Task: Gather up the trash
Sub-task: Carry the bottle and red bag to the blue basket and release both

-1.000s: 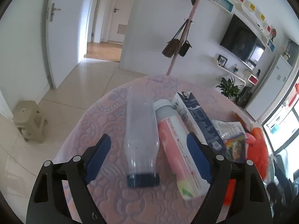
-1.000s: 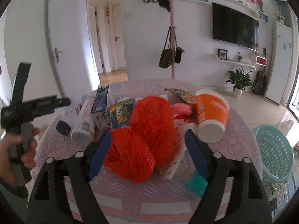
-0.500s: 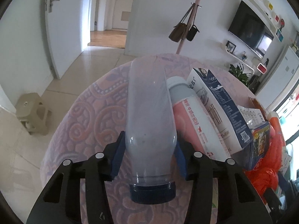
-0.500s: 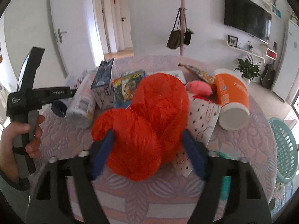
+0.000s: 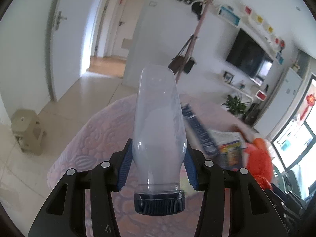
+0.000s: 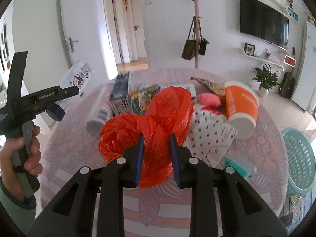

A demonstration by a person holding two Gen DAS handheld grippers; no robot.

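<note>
My left gripper (image 5: 158,165) is shut on a clear plastic bottle (image 5: 159,130) with a dark blue cap, held lifted above the round table, cap toward the camera. The same bottle (image 6: 78,77) shows raised at the left of the right wrist view, in the left gripper (image 6: 47,96). My right gripper (image 6: 157,158) is shut on a crumpled red plastic bag (image 6: 158,122) lying at the table's middle. A blue carton (image 6: 121,88), a colourful packet (image 6: 144,96), an orange paper cup (image 6: 241,104), a white spotted wrapper (image 6: 209,138) and a pink-labelled bottle (image 6: 99,114) lie on the table.
The round table has a pink patterned cloth (image 6: 75,144). A teal plastic basket (image 6: 300,158) stands on the floor to the right of the table. A small beige stool (image 5: 25,128) stands on the floor at the left. A coat stand (image 6: 196,29) stands behind the table.
My left gripper closed on the clear bottle and lifted it off the table. My right gripper moved in and closed on the red bag.
</note>
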